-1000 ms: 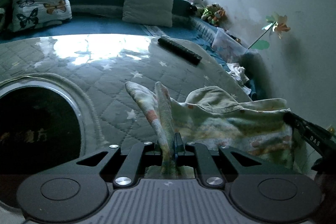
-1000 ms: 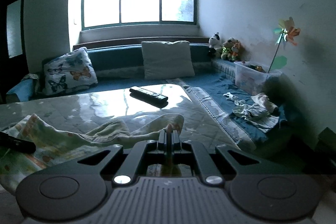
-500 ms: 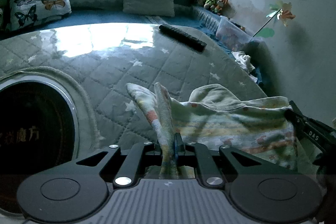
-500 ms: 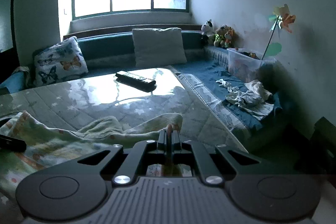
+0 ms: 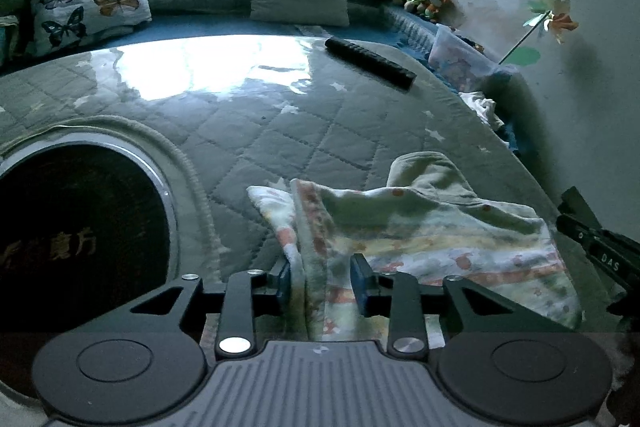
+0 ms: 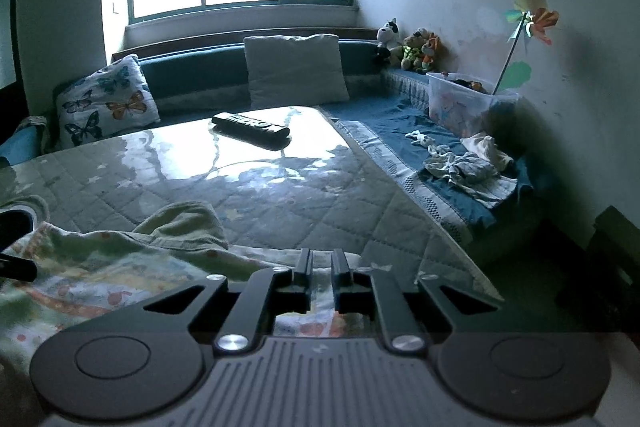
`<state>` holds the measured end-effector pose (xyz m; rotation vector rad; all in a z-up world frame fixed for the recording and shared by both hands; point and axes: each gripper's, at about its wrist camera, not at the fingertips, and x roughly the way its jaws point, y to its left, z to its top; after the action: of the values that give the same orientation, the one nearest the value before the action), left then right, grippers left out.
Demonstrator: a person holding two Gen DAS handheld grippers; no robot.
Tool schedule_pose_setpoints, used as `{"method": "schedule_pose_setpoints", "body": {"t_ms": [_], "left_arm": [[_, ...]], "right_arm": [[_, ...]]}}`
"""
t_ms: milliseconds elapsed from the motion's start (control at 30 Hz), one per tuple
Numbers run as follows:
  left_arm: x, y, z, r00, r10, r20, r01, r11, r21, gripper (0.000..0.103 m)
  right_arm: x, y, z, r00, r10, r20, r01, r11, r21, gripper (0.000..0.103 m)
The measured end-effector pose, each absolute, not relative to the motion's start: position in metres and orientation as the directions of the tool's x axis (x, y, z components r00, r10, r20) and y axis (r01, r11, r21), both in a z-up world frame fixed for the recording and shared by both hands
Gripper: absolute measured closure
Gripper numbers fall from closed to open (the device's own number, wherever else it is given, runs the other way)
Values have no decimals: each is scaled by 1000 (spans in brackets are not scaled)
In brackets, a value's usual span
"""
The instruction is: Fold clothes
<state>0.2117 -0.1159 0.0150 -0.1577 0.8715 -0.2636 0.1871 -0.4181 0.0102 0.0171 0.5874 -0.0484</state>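
Observation:
A pale patterned garment (image 5: pixel 432 231) lies folded over on the quilted table cover (image 5: pixel 280 131). My left gripper (image 5: pixel 322 277) is open, its jaws apart on either side of a bunched edge of the garment. The garment also shows in the right wrist view (image 6: pixel 120 267). My right gripper (image 6: pixel 321 277) is open by a narrow gap just above the garment's right edge. The right gripper's fingers (image 5: pixel 600 251) show at the right of the left wrist view.
A black remote (image 5: pixel 370 63) lies far on the table, also in the right wrist view (image 6: pixel 252 125). A round dark opening (image 5: pixel 80 239) sits at the left. Cushions (image 6: pixel 296 71), a clear bin (image 6: pixel 460 103) and loose clothes (image 6: pixel 468 167) lie on the blue bench.
Both grippers have opened and let go of the garment. The garment has dropped onto the table, and both grippers have moved lower and forward.

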Motion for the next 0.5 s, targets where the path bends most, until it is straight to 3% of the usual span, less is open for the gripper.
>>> {"method": "schedule_pose_setpoints", "body": {"t_ms": [233, 500], "left_arm": [[200, -115, 13, 622, -281, -731, 172, 960, -222, 50], [186, -118, 3, 622, -263, -737, 189, 964, -185, 49]], "right_arm": [[177, -398, 5, 819, 29, -573, -24, 1000, 16, 54], [158, -359, -8, 795, 117, -596, -137, 990, 12, 42]]}}
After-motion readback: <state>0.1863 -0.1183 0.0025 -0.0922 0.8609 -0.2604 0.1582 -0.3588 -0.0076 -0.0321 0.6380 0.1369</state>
